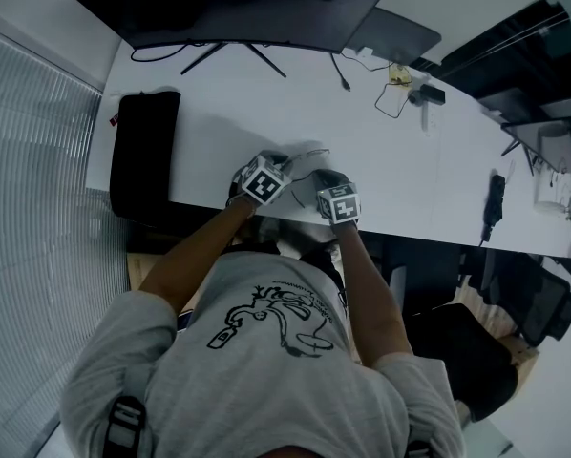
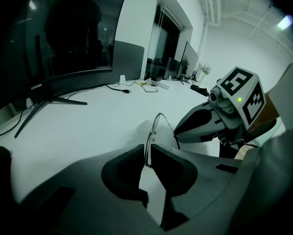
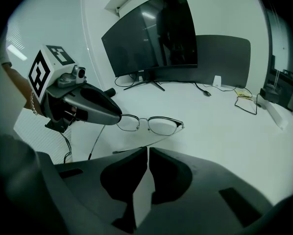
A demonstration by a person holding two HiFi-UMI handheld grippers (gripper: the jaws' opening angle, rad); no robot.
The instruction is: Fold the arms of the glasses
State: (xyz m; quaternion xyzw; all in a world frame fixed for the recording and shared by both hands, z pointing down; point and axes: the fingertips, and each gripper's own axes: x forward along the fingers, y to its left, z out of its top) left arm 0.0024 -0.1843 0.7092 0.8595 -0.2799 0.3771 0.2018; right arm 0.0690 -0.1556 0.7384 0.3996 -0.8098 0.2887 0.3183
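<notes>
Thin metal-rimmed glasses (image 3: 151, 124) are held just above the white desk (image 1: 400, 170), close to its front edge. My left gripper (image 2: 147, 153) is shut on one end of the frame, whose rim (image 2: 154, 129) stands up between its pads. From the right gripper view that gripper (image 3: 90, 106) covers the glasses' left end. My right gripper (image 3: 148, 151) is shut. One open arm (image 3: 158, 137) of the glasses runs slantwise just beyond its fingertips; I cannot tell whether they touch it. In the head view both grippers (image 1: 284, 163) (image 1: 326, 176) sit side by side at the glasses (image 1: 311, 154).
A wide curved monitor (image 1: 238, 8) stands at the back of the desk. A long black case (image 1: 144, 151) lies at the left end. Cables and small items (image 1: 395, 89) sit at the back right, and a black office chair (image 1: 472, 351) is beside the person.
</notes>
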